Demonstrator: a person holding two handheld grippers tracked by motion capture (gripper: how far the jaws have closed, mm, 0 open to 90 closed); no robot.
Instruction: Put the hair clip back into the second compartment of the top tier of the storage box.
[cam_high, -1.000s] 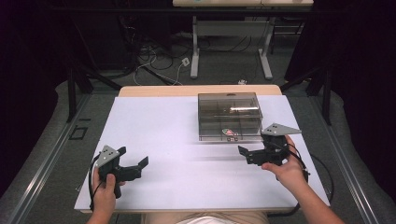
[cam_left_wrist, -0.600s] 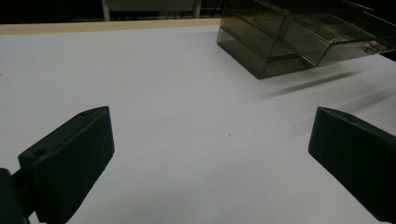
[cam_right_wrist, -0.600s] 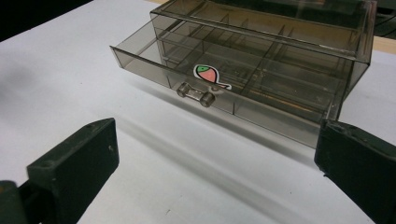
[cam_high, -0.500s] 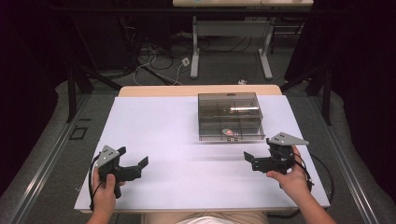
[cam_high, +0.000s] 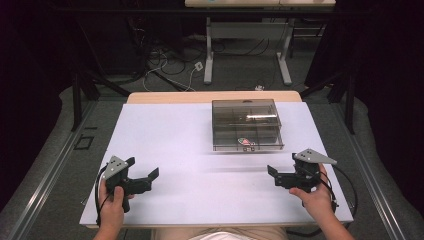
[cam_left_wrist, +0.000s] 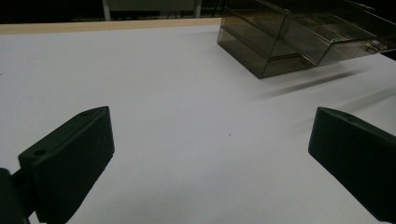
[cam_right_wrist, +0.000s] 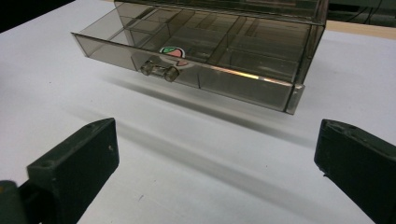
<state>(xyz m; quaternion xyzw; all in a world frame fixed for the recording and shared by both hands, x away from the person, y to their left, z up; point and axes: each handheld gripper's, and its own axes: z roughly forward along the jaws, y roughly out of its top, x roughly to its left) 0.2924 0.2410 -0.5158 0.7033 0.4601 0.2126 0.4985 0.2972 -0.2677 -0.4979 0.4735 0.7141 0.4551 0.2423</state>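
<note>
1. Since a second ago our right hand-held gripper (cam_high: 278, 177) has pulled back from the drawer box (cam_high: 246, 124) toward the bench's (cam_high: 165, 130) near edge; we judge that step finished.
2. Both jaws stand wide, holding nothing; our left hand-held gripper (cam_high: 145, 176) has stayed put.
3. Its bottom drawer (cam_right_wrist: 187, 77) juts open, a small sticker (cam_right_wrist: 172, 52) inside. Nothing blocks the way.

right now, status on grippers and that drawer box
Left gripper open, empty. Right gripper open, empty. Smoky clear plastic drawer box, drawer out. White tabletop between.
</note>
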